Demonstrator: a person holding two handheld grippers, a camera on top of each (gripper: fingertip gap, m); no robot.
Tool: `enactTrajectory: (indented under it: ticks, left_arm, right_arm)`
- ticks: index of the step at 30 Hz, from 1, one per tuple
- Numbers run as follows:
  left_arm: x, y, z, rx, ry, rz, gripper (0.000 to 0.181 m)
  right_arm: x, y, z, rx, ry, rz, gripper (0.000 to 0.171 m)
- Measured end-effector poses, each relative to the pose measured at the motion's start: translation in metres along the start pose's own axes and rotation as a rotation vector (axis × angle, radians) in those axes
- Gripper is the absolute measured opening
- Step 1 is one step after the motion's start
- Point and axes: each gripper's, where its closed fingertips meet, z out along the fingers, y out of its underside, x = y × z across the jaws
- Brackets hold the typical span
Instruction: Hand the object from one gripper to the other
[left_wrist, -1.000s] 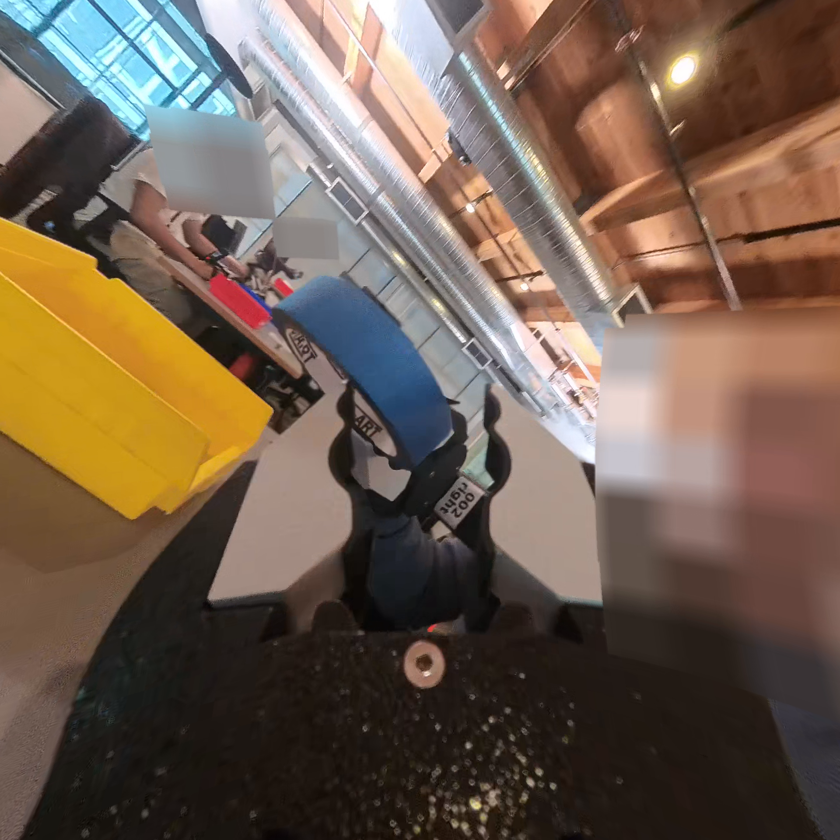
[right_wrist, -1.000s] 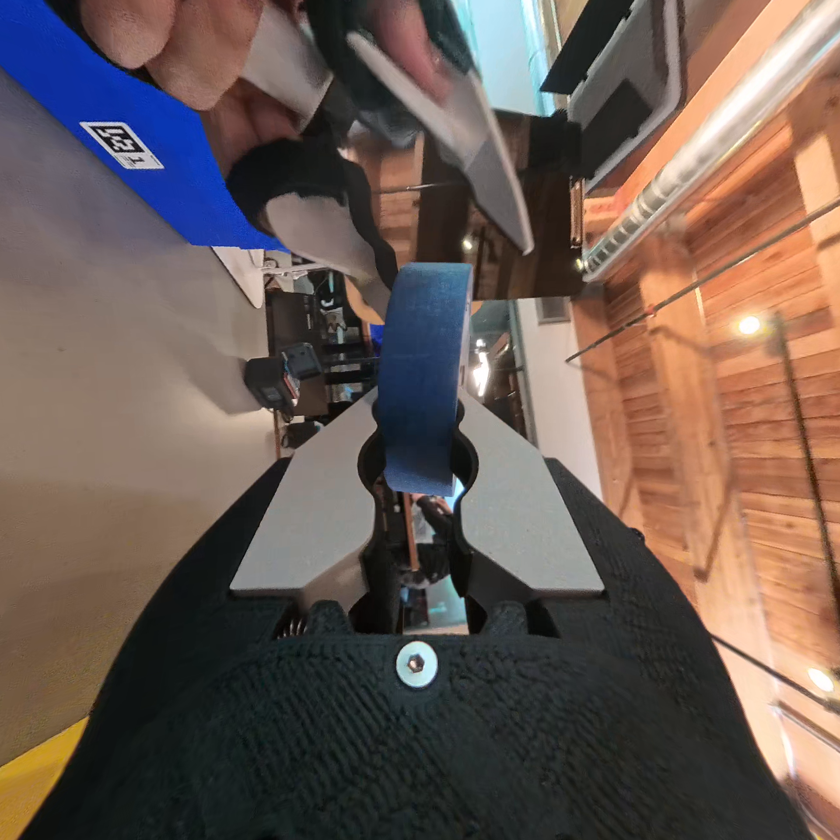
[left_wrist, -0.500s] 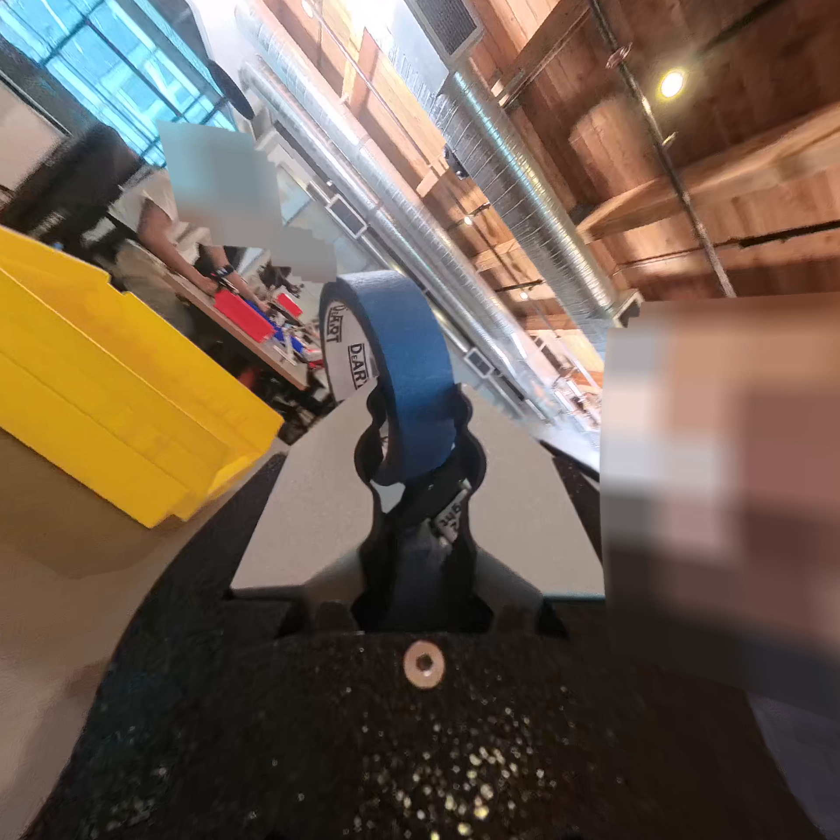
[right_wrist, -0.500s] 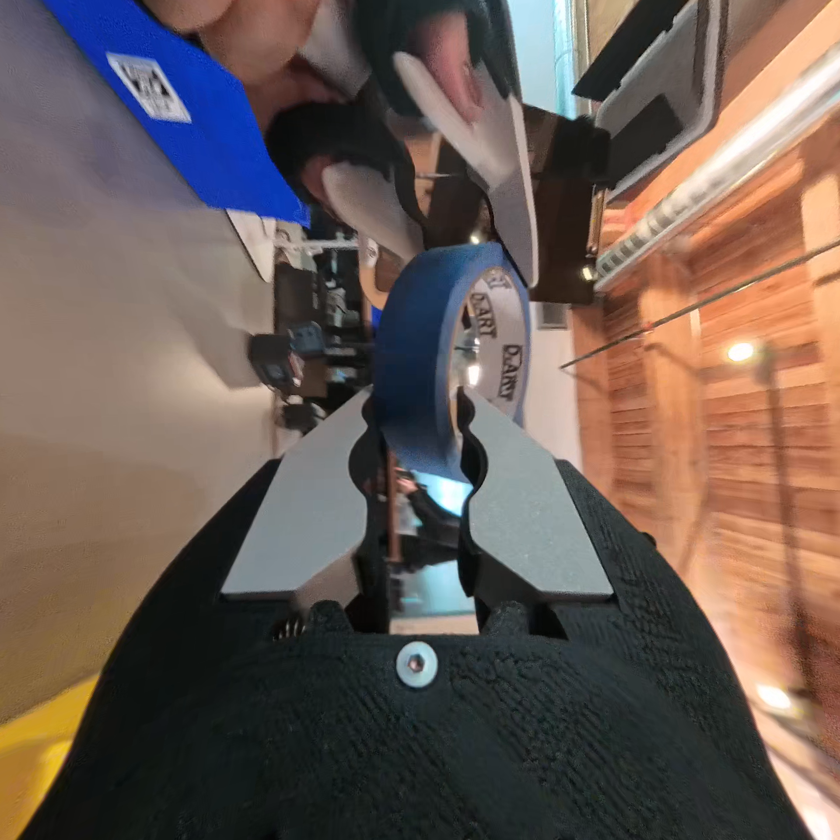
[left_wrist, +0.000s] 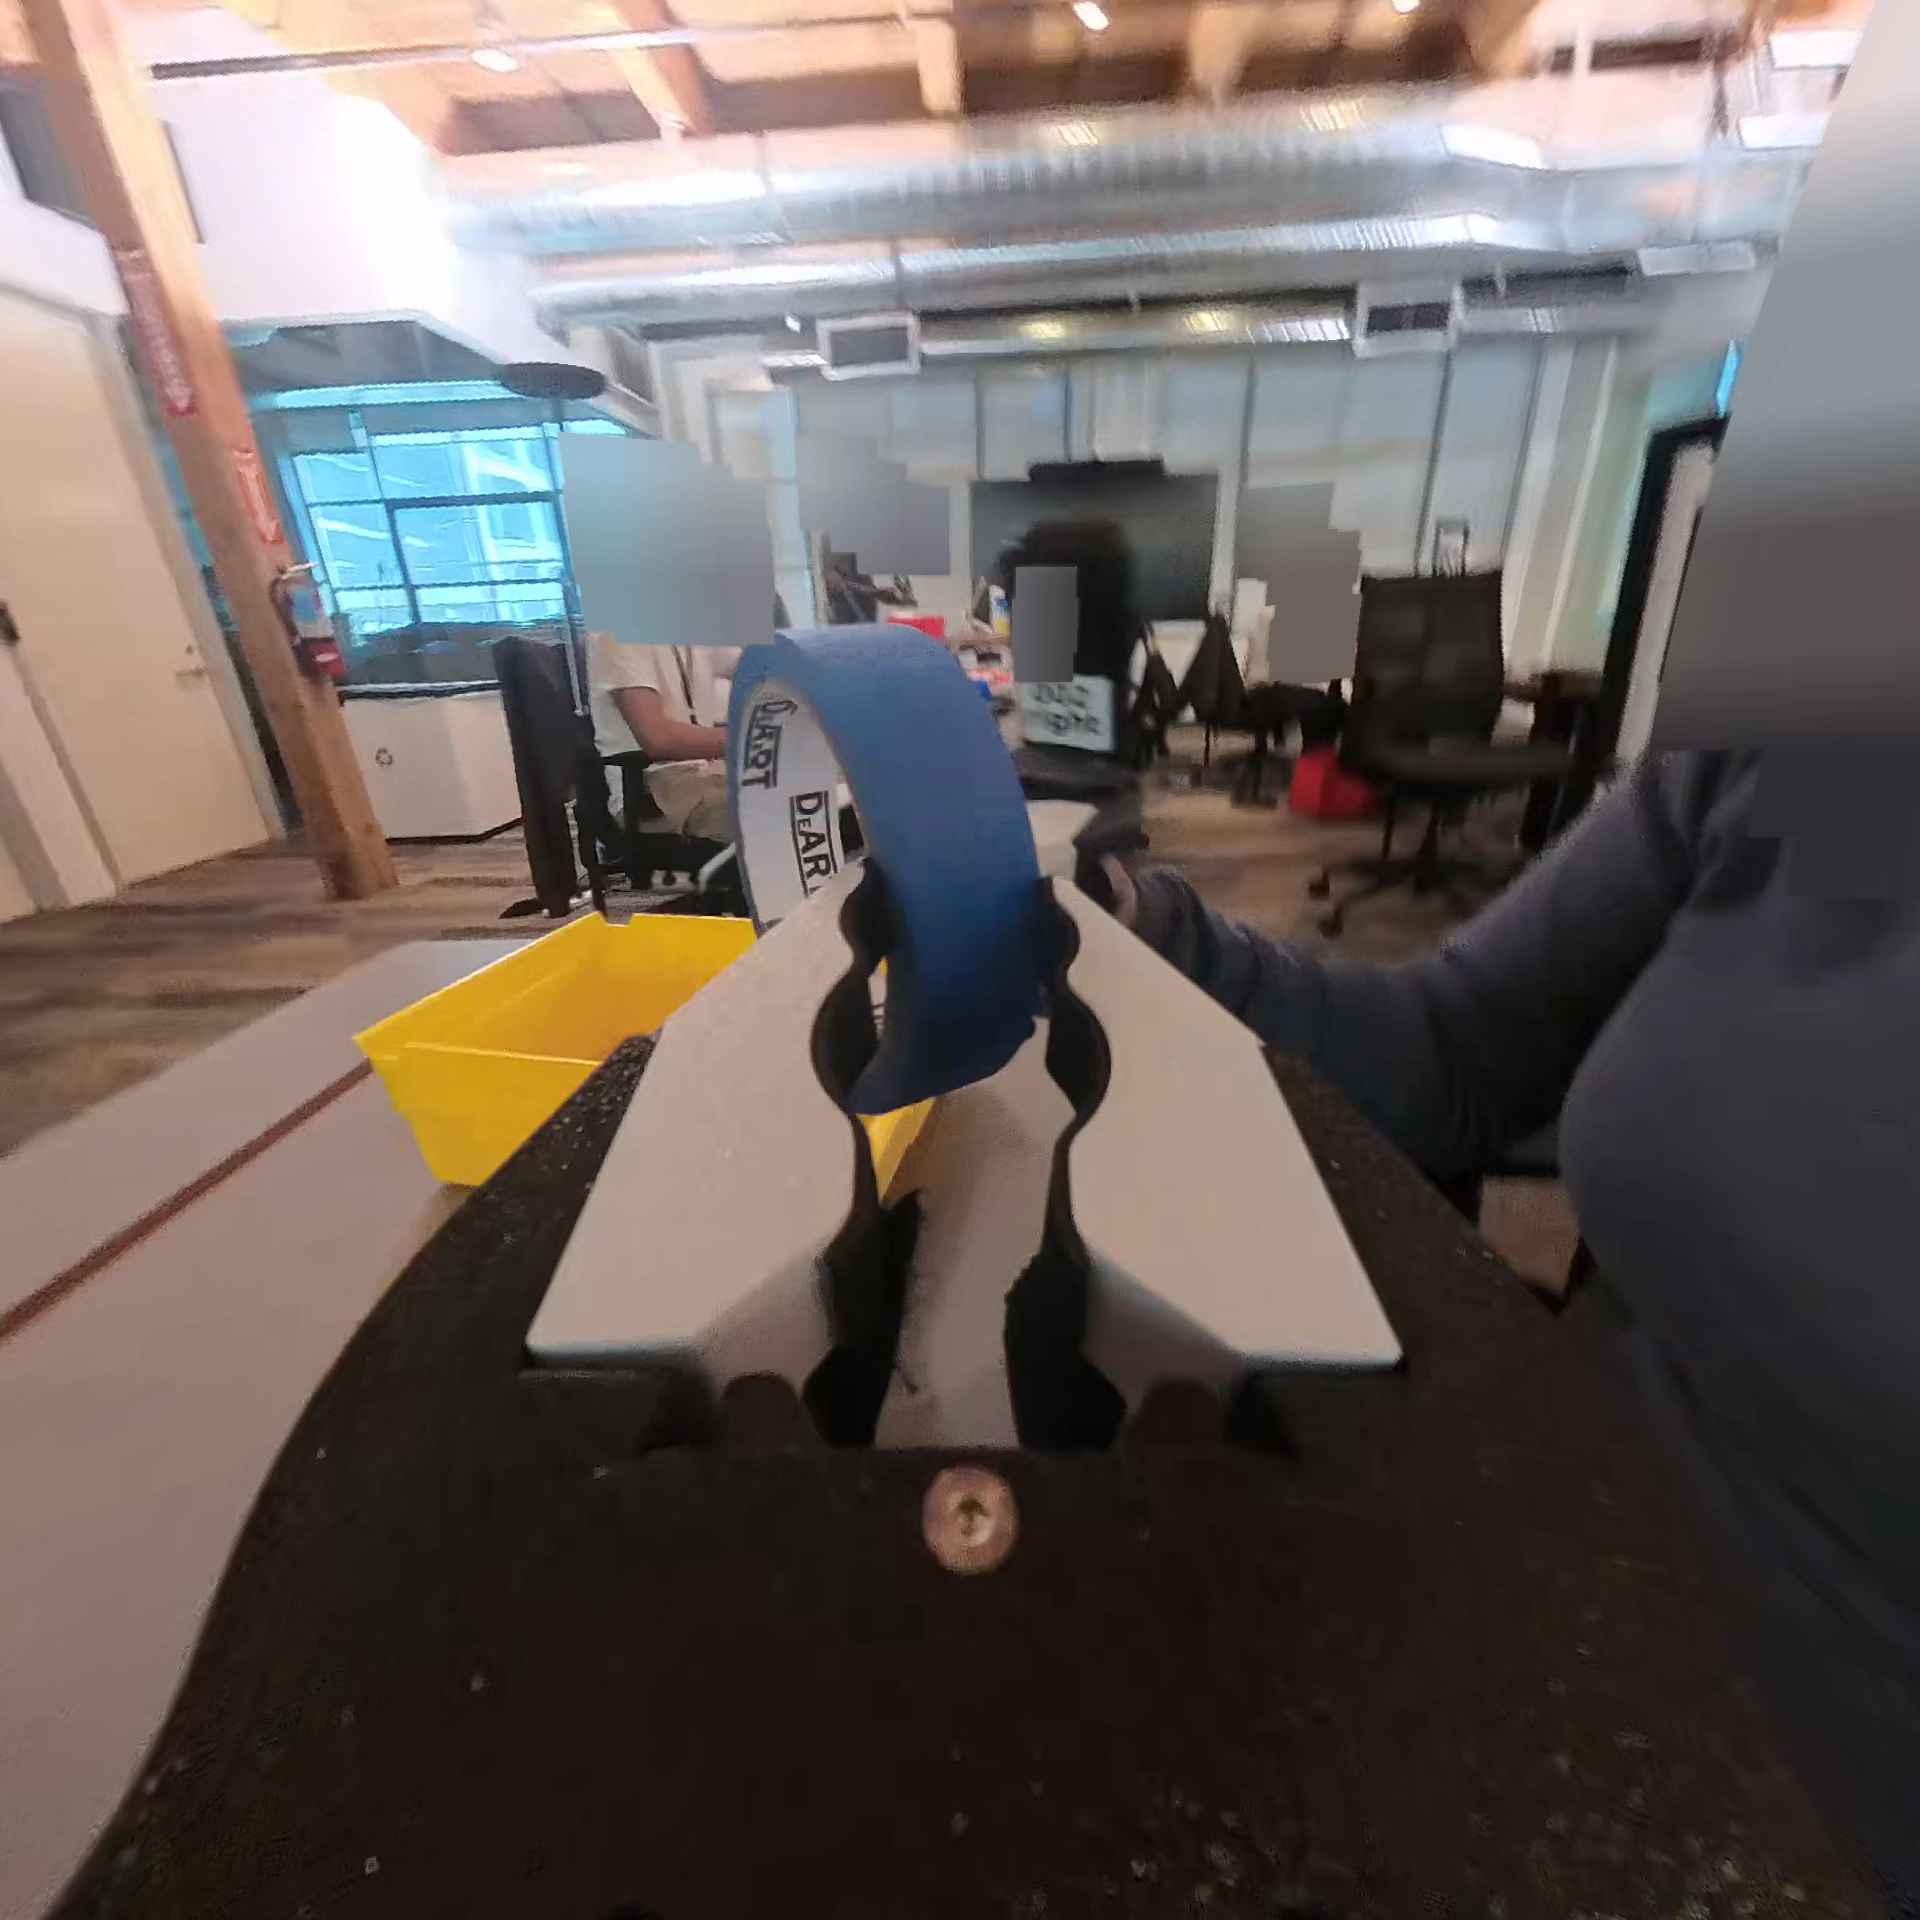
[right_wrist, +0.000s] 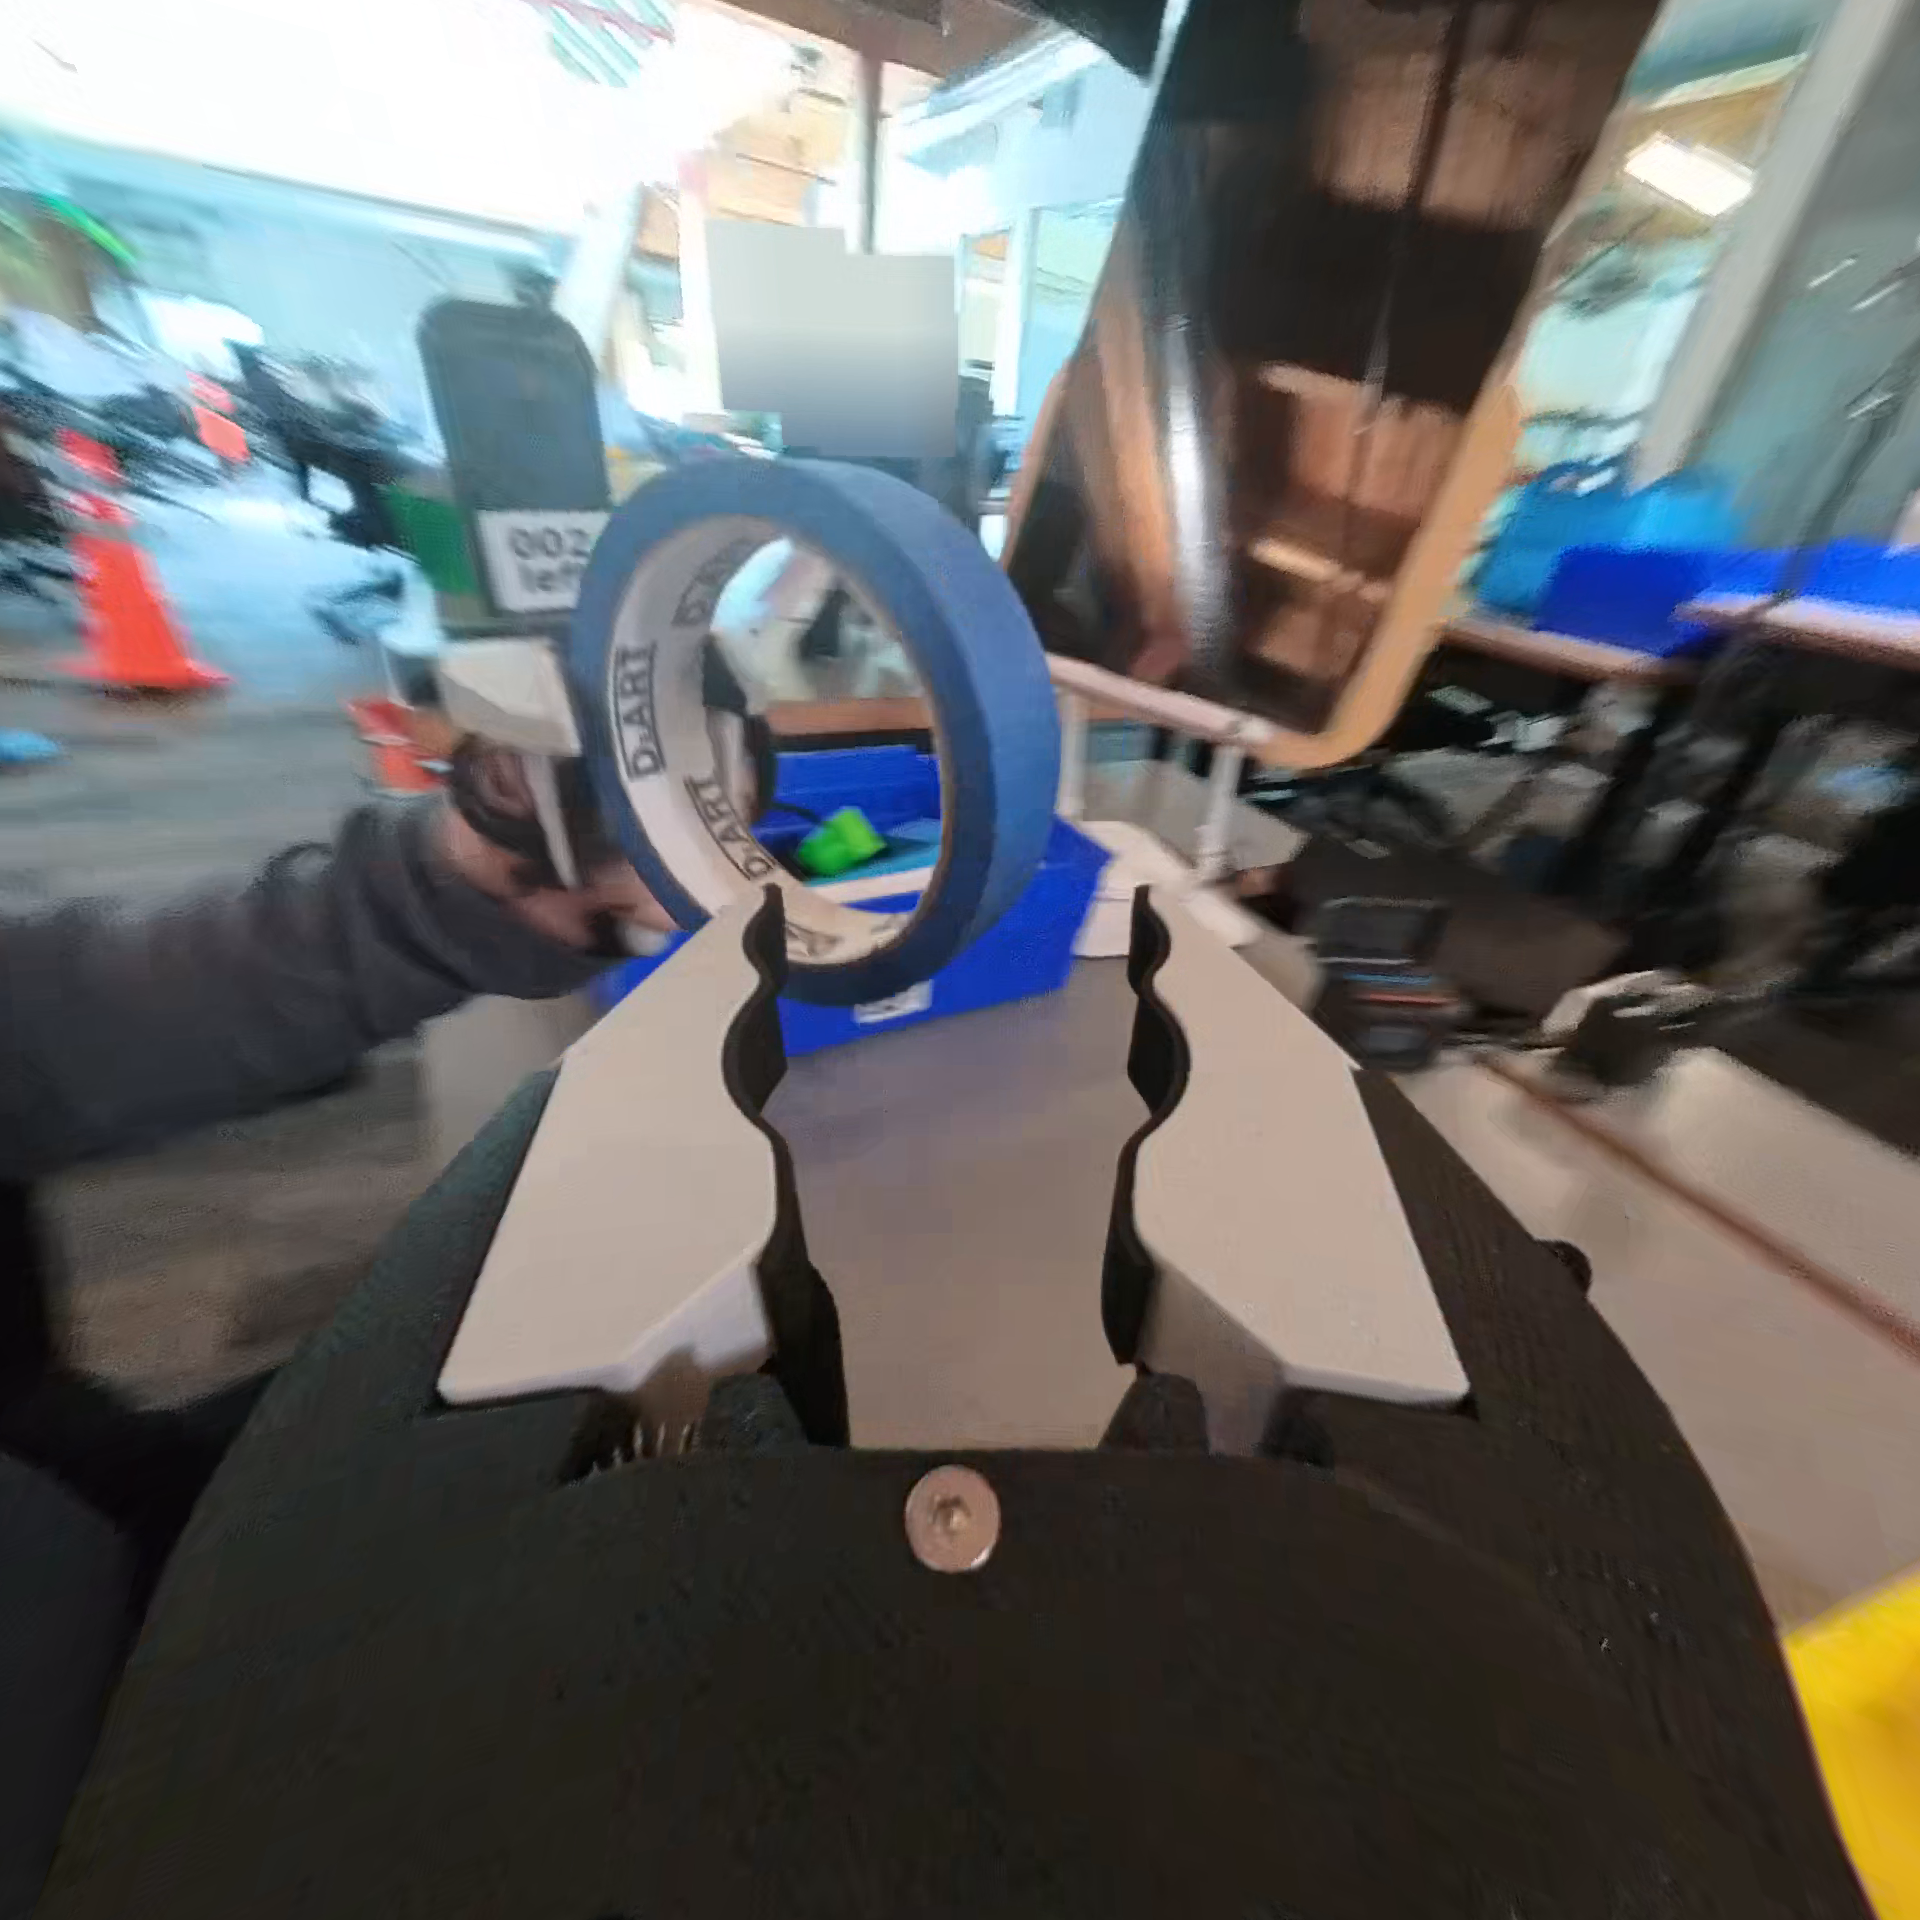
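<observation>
While the left claw (left_wrist: 951, 935) is clamped on the lower edge of the blue tape roll (left_wrist: 904, 831), holding it upright above the table (left_wrist: 197, 1247), the right claw (right_wrist: 951, 914) stands apart with nothing between its fingers (right_wrist: 644, 1132). From the right wrist view the same tape roll hangs just beyond those fingertips, its open centre facing the camera; whether it touches the left fingertip I cannot tell. Behind the left claw a yellow bin (left_wrist: 520, 1029) sits on the table, and a dark sleeve (left_wrist: 1403, 997) reaches in from the right. Farther back, a blue bin (right_wrist: 997, 935) rests on the table past the right claw.
</observation>
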Motion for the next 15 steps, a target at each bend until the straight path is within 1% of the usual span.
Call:
enactTrajectory:
  ticks: [1,3,4,6,7,8,11,13,15]
  left_arm:
    - [0.008,0.002,0.002,-0.025,0.035,0.041,0.027]
    - [0.019,0.006,0.004,-0.057,0.092,0.065,0.027]
    - [0.023,0.008,0.004,-0.068,0.119,0.064,0.027]
    - [0.027,0.013,0.004,-0.086,0.149,0.069,0.027]
    - [0.029,0.015,0.004,-0.096,0.161,0.072,0.027]
    - [0.03,0.016,0.004,-0.1,0.171,0.072,0.027]
    - [0.026,0.018,0.004,-0.11,0.145,0.066,0.028]
    - [0.02,0.017,0.005,-0.112,0.099,0.078,0.029]
    - [0.01,0.02,0.006,-0.146,0.015,0.11,0.051]
  right_arm:
    - [-0.006,0.002,0.001,-0.004,-0.061,0.072,0.065]
    - [-0.02,0.004,0.001,-0.015,-0.192,0.198,0.064]
    - [-0.026,0.003,0.0,-0.004,-0.253,0.247,0.059]
    - [-0.031,-0.001,-0.002,0.025,-0.314,0.299,0.043]
    - [-0.033,-0.001,-0.003,0.026,-0.326,0.302,0.033]
    - [-0.033,0.001,-0.003,0.016,-0.324,0.286,0.028]
    - [-0.029,0.003,-0.002,-0.009,-0.272,0.214,0.023]
    - [-0.025,0.002,-0.003,-0.004,-0.231,0.16,0.022]
    - [-0.024,0.001,-0.006,-0.002,-0.216,0.096,0.021]
